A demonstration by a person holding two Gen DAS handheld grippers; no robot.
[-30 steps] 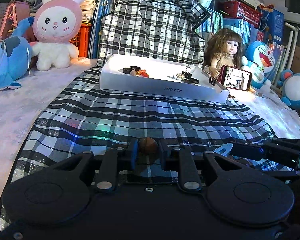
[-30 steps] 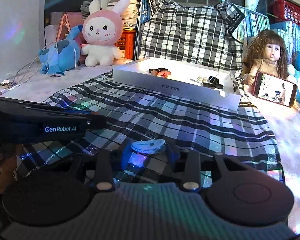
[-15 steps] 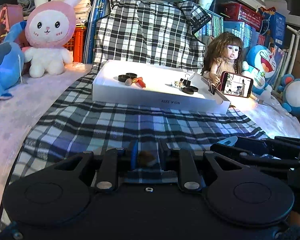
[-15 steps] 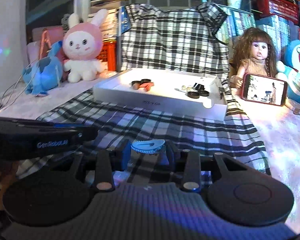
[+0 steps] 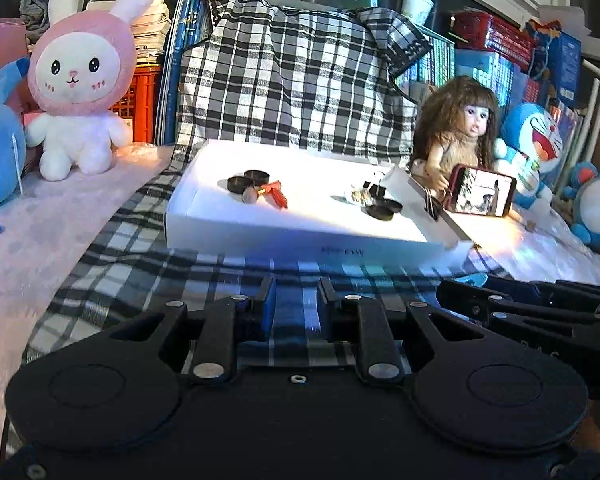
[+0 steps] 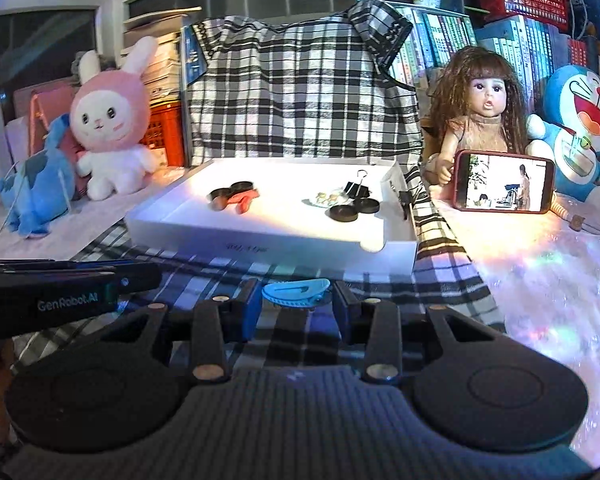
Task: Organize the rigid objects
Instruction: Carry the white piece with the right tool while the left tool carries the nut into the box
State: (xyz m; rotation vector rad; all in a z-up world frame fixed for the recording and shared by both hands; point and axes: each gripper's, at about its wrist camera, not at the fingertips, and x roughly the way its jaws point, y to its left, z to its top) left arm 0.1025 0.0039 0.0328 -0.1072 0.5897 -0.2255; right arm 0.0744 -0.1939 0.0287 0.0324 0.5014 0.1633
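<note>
The right gripper (image 6: pixel 296 287) has its jaws clenched on a pale blue clip (image 6: pixel 296 294), which lies crosswise between the two tips, clear of the plaid cloth (image 6: pixel 228 276) under them; the left gripper (image 5: pixel 296 294) hangs just to the left of it, its jaws drawn close with only a narrow gap; through that gap I see blurred plaid and no object, so I cannot tell whether they grip anything; straight ahead of both pairs of jaws, near them, sits a shallow white box (image 5: pixel 300 242) on the cloth; inside it, ahead and to the left of the jaws, two black round caps (image 5: pixel 246 181) lie beside a brownish bead (image 5: pixel 250 196) and a red piece (image 5: pixel 276 196); ahead and to the right are two more black caps (image 6: pixel 351 209), a black binder clip (image 6: pixel 355 188) and some small shiny bits (image 6: pixel 325 198); beyond the box to the right a doll (image 6: pixel 485 120) sits behind a phone (image 6: pixel 503 186) with a lit screen; far to the left of the jaws a pink rabbit plush (image 5: pixel 80 84) sits on the tabletop (image 5: pixel 40 232)
</note>
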